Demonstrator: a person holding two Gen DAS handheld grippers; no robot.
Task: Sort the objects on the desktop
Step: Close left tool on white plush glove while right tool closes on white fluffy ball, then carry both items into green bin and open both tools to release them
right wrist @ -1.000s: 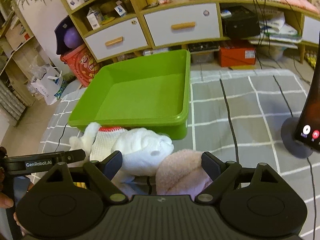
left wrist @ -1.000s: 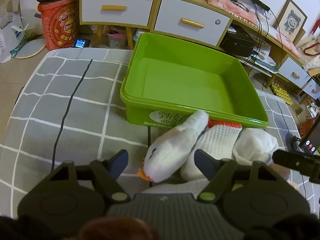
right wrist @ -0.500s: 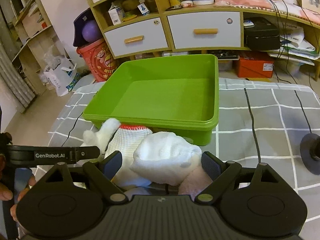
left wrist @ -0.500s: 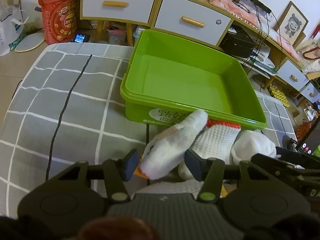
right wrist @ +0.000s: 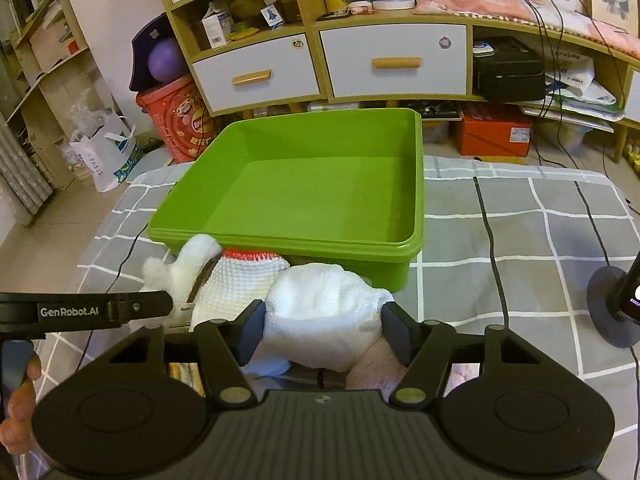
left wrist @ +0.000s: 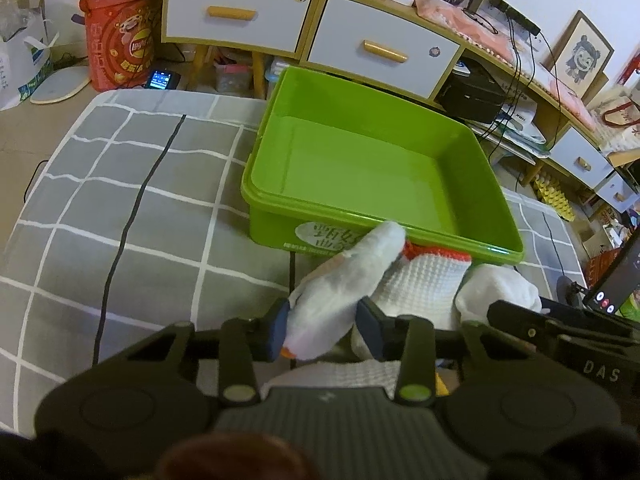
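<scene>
A green plastic bin (left wrist: pixel 400 148) stands on the grey checked cloth, open and bare inside; it also shows in the right wrist view (right wrist: pixel 416 184). In front of it lies a pile of soft things. My left gripper (left wrist: pixel 324 330) is shut on a white plush duck (left wrist: pixel 344 284) with an orange beak. Beside the duck lies a white knit glove with a red cuff (left wrist: pixel 424 280). My right gripper (right wrist: pixel 324 334) is shut on a white rolled cloth (right wrist: pixel 320 316), with a pink fluffy thing (right wrist: pixel 376 364) under it. The duck (right wrist: pixel 180 268) and the glove (right wrist: pixel 236 284) show at its left.
A phone on a round black stand (right wrist: pixel 612 312) is at the right edge of the table. A black cable (left wrist: pixel 132 216) runs across the cloth at the left. Behind the table are a cabinet with white drawers (right wrist: pixel 392 64), a red bucket (left wrist: pixel 120 36) and bags on the floor.
Both grippers went from open to shut. The left closed on the plush duck, the right moved forward over the white cloth and closed on it.
</scene>
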